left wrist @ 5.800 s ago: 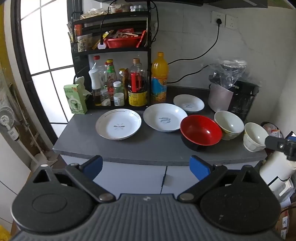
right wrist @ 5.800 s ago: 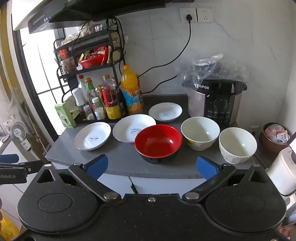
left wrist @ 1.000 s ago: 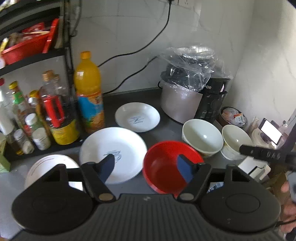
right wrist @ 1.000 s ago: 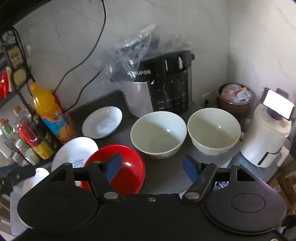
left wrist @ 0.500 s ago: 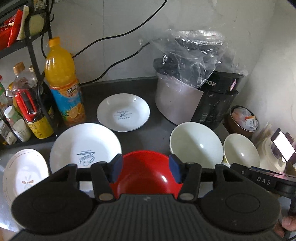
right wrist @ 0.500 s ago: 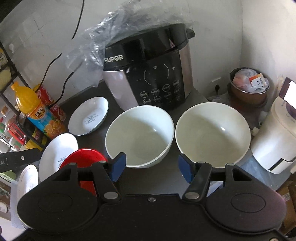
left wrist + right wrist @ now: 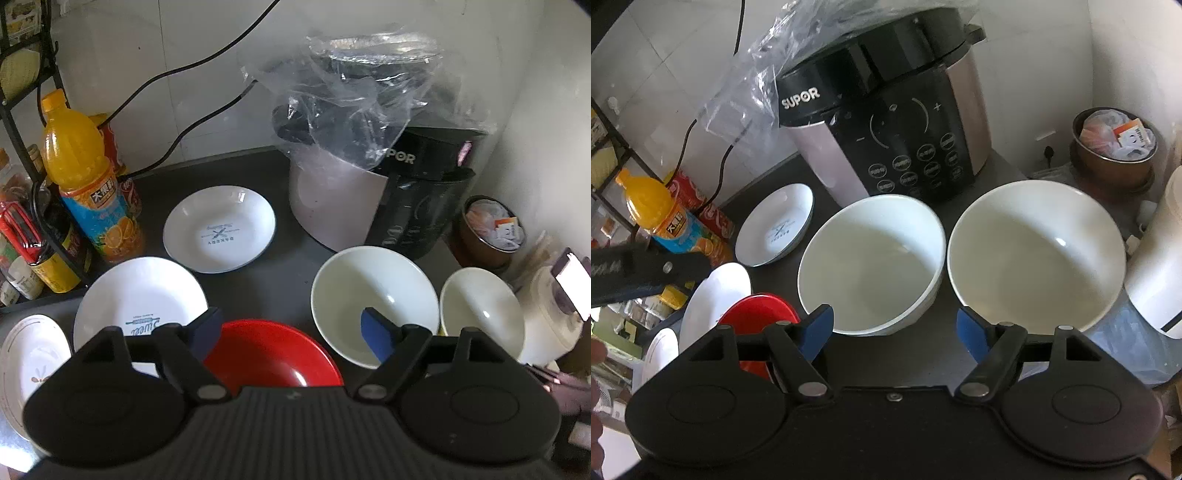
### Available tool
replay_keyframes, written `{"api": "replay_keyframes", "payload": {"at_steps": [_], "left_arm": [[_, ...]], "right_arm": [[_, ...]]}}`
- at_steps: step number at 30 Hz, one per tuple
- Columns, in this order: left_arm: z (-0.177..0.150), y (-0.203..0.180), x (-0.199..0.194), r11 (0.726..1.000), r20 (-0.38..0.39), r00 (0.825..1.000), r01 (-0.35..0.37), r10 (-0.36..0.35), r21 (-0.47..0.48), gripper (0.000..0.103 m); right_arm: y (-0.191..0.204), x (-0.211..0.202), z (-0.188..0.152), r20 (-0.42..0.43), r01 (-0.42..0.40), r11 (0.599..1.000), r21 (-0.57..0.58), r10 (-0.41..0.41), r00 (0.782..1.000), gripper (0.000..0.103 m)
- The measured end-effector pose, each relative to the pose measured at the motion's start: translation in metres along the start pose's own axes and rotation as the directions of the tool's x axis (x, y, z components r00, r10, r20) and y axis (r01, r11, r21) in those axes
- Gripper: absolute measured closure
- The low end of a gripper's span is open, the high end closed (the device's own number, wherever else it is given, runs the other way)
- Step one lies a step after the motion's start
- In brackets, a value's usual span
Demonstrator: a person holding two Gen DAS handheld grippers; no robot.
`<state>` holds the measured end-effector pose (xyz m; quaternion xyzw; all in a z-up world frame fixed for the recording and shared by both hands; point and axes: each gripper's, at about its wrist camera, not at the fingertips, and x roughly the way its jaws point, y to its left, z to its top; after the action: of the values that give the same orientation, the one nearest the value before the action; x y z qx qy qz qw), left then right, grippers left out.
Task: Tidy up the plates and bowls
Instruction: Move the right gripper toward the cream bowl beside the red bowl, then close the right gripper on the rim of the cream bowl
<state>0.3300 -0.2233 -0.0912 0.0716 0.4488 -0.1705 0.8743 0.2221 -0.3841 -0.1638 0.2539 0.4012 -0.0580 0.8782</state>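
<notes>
On the dark counter [image 7: 288, 273] stand a red bowl [image 7: 273, 354], a cream bowl [image 7: 373, 299] and a second cream bowl [image 7: 480, 310] to its right. Three white plates lie left: a small one at the back [image 7: 219, 229], a larger one [image 7: 138, 295] and one at the far left [image 7: 27, 354]. My left gripper [image 7: 290, 330] is open, just above the red bowl's far rim. My right gripper [image 7: 895, 330] is open, above the near rims between the two cream bowls [image 7: 868, 262] [image 7: 1034, 251]. The red bowl [image 7: 757, 310] shows at its left.
A bagged SUPOR cooker [image 7: 894, 122] stands right behind the bowls. An orange drink bottle [image 7: 88, 184] and a rack of bottles [image 7: 33, 236] crowd the left. A brown pot of packets [image 7: 1115, 147] and a white appliance [image 7: 1160, 266] sit at the right by the wall.
Both grippers have moved forward and down toward the bowls. The left gripper's jaws have spread wider; the right gripper now hangs closer over the two cream bowls.
</notes>
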Motion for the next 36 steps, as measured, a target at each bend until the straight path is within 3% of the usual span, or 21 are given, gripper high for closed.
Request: {"api": "replay_keyframes", "payload": {"at_steps": [4, 9, 12, 15, 25, 32, 33, 35, 36], "left_arm": [[0.005, -0.004, 0.015, 1.000, 0.003, 1.000, -0.027, 0.027, -0.001, 0.021], [0.009, -0.012, 0.035, 0.999, 0.026, 0.999, -0.039, 0.038, 0.035, 0.021], [0.011, -0.015, 0.054, 0.997, -0.001, 0.999, -0.037, 0.037, 0.061, 0.023], [0.010, -0.017, 0.069, 0.998, -0.012, 1.000, -0.008, 0.009, 0.063, 0.027], [0.007, -0.015, 0.122, 0.998, -0.074, 0.997, -0.031, 0.036, 0.063, 0.051], [0.002, -0.012, 0.146, 0.999, -0.121, 0.992, -0.022, 0.026, 0.039, 0.056], [0.001, -0.011, 0.149, 0.999, -0.134, 0.991, -0.019, 0.023, 0.031, 0.057], [-0.001, -0.010, 0.155, 1.000, -0.149, 0.989, -0.008, 0.010, 0.014, 0.078], [-0.002, -0.009, 0.157, 1.000, -0.158, 0.987, -0.003, 0.003, 0.000, 0.083]], "right_arm": [[-0.003, 0.007, -0.003, 0.004, -0.022, 1.000, 0.013, 0.022, 1.000, 0.030], [-0.006, 0.020, -0.005, -0.008, -0.019, 0.999, 0.043, 0.020, 1.000, 0.044], [-0.008, 0.030, -0.007, -0.031, -0.022, 0.998, 0.062, 0.024, 0.999, 0.049], [-0.007, 0.039, -0.007, -0.032, -0.025, 0.997, 0.071, 0.027, 0.999, 0.050], [-0.002, 0.068, 0.005, -0.055, 0.050, 0.994, 0.098, -0.045, 0.997, 0.051], [0.006, 0.078, 0.008, -0.055, 0.111, 0.992, 0.062, -0.107, 0.993, 0.053], [0.008, 0.079, 0.007, -0.054, 0.125, 0.990, 0.058, -0.122, 0.991, 0.055], [0.009, 0.079, 0.007, -0.054, 0.153, 0.986, 0.065, -0.150, 0.987, 0.076], [0.006, 0.079, 0.008, -0.061, 0.145, 0.986, 0.086, -0.140, 0.988, 0.083]]}}
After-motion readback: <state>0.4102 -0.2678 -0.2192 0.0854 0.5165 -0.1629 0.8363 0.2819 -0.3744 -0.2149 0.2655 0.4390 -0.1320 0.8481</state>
